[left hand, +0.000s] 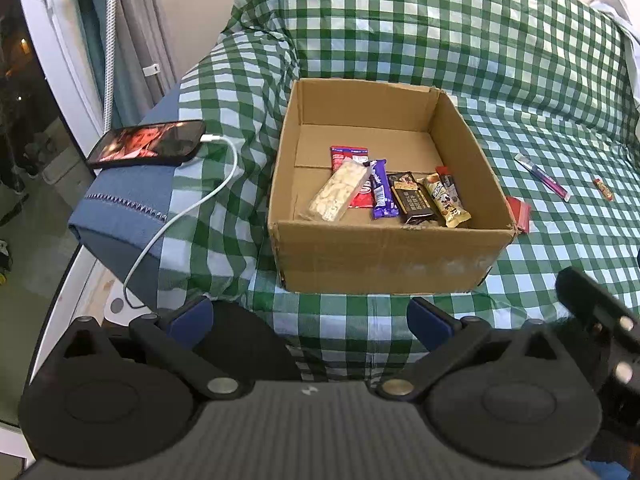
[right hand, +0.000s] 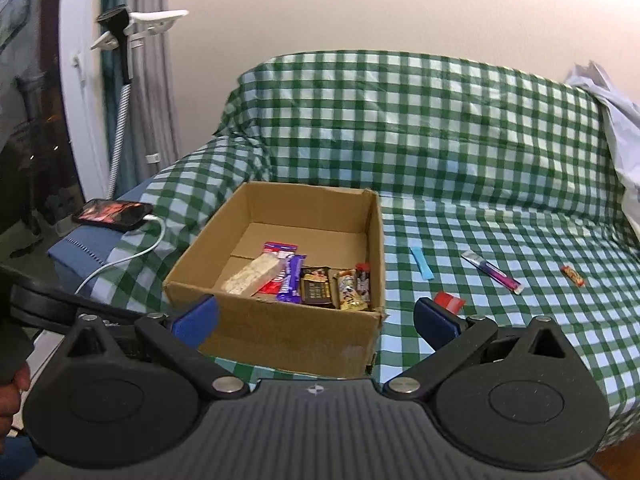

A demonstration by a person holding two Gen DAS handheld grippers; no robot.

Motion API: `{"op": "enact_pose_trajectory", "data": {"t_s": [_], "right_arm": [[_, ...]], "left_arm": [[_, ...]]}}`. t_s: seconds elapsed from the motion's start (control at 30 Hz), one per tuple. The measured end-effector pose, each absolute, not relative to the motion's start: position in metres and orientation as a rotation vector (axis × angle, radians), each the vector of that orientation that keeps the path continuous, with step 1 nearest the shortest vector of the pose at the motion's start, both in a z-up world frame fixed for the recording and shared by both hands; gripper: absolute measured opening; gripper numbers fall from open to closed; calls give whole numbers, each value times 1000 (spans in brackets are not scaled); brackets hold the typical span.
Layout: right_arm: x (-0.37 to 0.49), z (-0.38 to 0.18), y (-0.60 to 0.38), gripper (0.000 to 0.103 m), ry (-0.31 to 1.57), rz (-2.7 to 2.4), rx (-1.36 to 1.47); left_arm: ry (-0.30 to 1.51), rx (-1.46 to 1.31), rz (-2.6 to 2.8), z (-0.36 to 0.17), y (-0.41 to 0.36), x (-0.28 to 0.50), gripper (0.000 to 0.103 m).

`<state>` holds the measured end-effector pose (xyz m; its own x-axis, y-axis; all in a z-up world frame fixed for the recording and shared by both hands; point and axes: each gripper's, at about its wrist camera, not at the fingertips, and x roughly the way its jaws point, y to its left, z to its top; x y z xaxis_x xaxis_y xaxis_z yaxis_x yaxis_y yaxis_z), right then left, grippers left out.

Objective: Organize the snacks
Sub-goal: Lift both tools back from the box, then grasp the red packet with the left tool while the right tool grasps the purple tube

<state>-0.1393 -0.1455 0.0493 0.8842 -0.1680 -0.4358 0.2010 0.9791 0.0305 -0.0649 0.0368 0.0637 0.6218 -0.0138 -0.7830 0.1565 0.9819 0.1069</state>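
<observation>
On blue armrest at far left lay phone, white cable plugged in. Cardboard box sat on green checked cover, holding snack bars along near wall. Right of box, loose on cover: red packet, blue stick, purple sachet, small bar. Left gripper and right gripper both spread apart, empty.

Checked sofa cover under box, snacks
</observation>
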Motion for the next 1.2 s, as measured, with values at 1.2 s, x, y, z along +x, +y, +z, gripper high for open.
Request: {"op": "enact_pose_trajectory", "data": {"t_s": [1.2], "right_arm": [[-4,-73,-555,102,689,-501,323]], "left_arm": [[1266,450,-429,-107,-353,159,103]]}}
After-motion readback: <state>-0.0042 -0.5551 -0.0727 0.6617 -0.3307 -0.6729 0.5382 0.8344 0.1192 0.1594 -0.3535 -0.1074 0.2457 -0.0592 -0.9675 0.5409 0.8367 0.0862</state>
